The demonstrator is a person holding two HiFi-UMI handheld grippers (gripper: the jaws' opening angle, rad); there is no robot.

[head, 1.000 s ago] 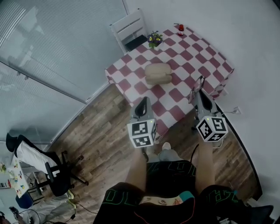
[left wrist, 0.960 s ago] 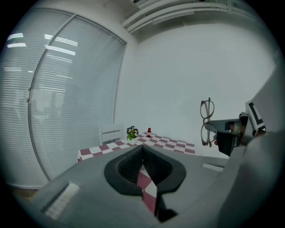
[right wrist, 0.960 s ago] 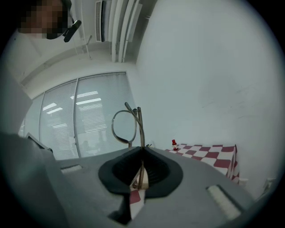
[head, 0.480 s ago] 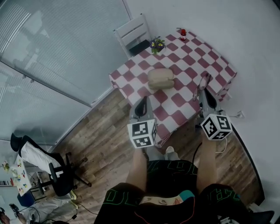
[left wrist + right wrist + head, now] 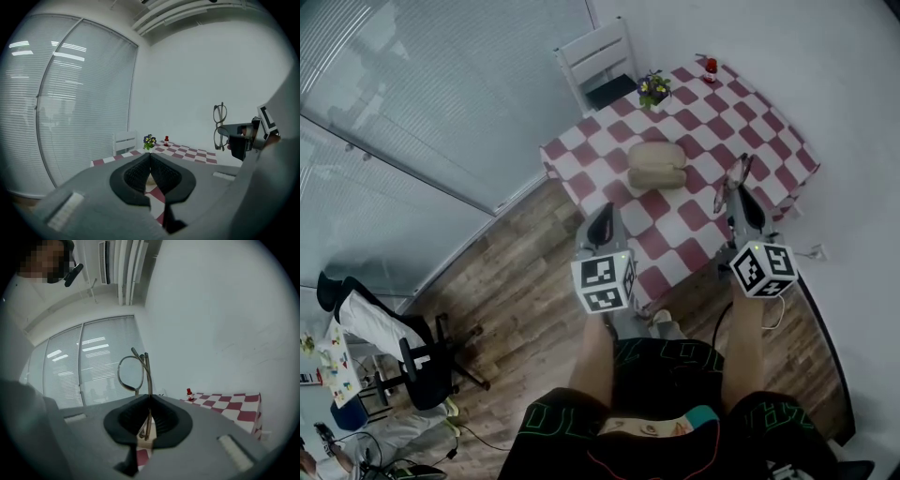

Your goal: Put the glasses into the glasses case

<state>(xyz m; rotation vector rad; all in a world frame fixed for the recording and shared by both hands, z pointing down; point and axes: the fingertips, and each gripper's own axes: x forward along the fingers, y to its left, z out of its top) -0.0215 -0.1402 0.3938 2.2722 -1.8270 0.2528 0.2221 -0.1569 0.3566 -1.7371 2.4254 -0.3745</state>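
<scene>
A beige glasses case (image 5: 656, 166) lies closed on the red-and-white checked table (image 5: 750, 112). My right gripper (image 5: 739, 190) is shut on the thin-framed glasses (image 5: 135, 373), which stick up above its jaws; they also show as glasses (image 5: 728, 185) over the table's near right edge and glasses (image 5: 219, 125) at the right of the left gripper view. My left gripper (image 5: 605, 223) is shut with nothing in it, held over the table's near left corner, short of the case.
A small pot of flowers (image 5: 653, 89) and a red bottle (image 5: 711, 66) stand at the table's far side. A white chair (image 5: 598, 58) sits behind the table by the blinds. An office chair (image 5: 403, 352) stands on the wooden floor at left.
The view has shifted so the table and case sit slightly further right and lower. Both grippers have kept their hold and stance; the glasses stay in the right one.
</scene>
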